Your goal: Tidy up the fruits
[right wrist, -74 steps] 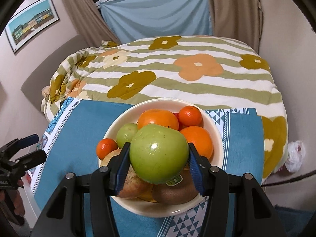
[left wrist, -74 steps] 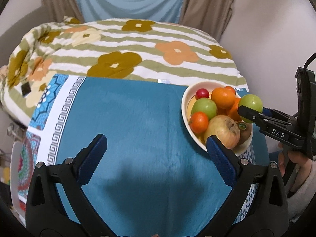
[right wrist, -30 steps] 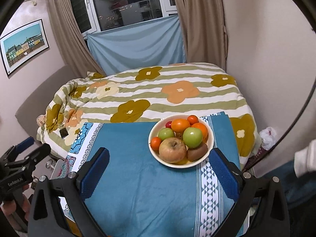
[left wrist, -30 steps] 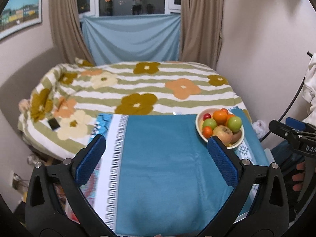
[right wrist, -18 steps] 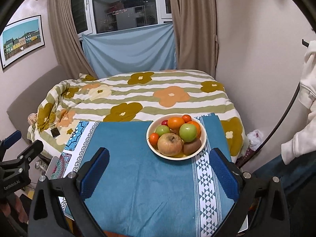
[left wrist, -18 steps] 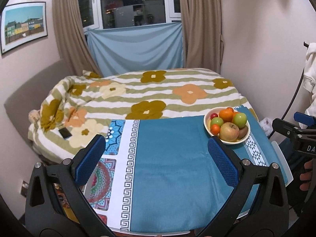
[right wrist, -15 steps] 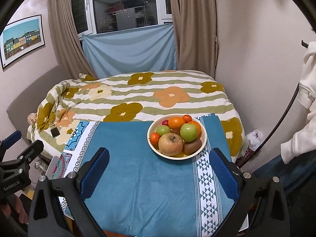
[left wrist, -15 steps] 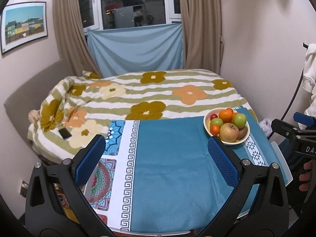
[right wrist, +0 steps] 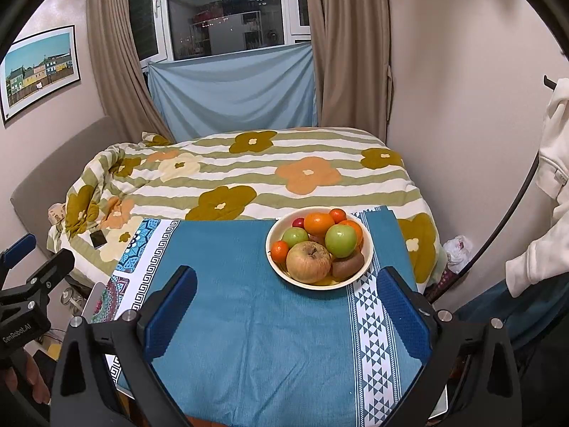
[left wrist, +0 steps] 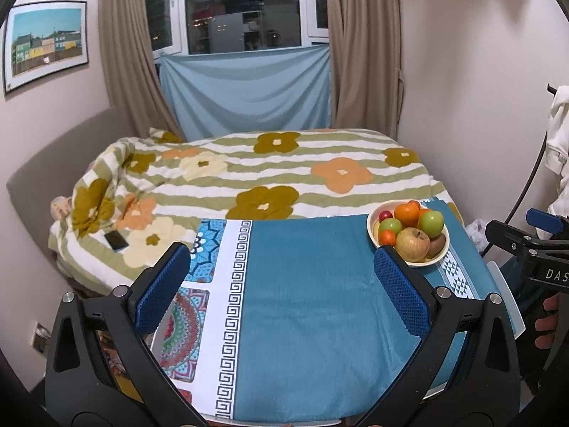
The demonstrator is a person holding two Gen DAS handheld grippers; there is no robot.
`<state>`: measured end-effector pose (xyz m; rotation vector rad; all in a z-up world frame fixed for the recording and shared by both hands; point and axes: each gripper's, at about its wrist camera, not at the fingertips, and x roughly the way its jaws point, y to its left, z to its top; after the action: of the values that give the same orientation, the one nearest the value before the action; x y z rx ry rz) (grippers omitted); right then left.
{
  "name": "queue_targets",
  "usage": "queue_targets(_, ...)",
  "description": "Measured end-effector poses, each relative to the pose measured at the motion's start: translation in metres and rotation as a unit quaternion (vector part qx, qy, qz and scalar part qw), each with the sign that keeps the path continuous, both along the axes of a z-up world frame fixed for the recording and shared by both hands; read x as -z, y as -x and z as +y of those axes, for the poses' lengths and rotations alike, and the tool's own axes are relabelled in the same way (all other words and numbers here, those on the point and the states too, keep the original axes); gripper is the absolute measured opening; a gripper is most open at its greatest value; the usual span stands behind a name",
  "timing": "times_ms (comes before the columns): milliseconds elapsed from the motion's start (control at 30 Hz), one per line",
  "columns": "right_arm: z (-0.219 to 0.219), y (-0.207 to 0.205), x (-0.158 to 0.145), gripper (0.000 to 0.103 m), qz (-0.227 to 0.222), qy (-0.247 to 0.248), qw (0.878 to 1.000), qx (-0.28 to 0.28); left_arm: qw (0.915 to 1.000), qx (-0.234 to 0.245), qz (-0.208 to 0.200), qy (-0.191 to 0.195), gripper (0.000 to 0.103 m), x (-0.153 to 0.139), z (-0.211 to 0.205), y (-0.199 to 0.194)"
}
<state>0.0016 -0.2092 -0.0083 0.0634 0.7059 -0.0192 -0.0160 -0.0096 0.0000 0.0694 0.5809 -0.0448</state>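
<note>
A cream bowl (right wrist: 366, 259) full of fruit stands at the far right of the blue-clothed table (right wrist: 256, 320); it also shows in the left wrist view (left wrist: 442, 251). It holds a yellow-red apple (right wrist: 308, 261), a green apple (right wrist: 340, 240), oranges, a kiwi and small red fruits. My left gripper (left wrist: 281, 281) is open and empty, well back from the bowl. My right gripper (right wrist: 284, 306) is open and empty, short of the bowl.
A bed with a flowered striped blanket (right wrist: 249, 174) lies beyond the table, with a phone (left wrist: 116, 240) on it. Curtains and a window are behind. A wall stands close to the right. A white garment (right wrist: 547, 192) hangs at right.
The right gripper let go of the green apple, which now rests in the bowl. Both grippers pulled back and up from the table; over the last half second little moved.
</note>
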Motion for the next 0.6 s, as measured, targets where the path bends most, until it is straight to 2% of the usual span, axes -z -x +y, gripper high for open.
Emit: queue_targets(600, -0.0015, -0.0010, 0.0047, 0.101, 0.003, 0.000, 1.000, 0.001, 1.0000, -0.006, 0.001, 0.005, 0.103, -0.0003, 0.0007, -0.0053)
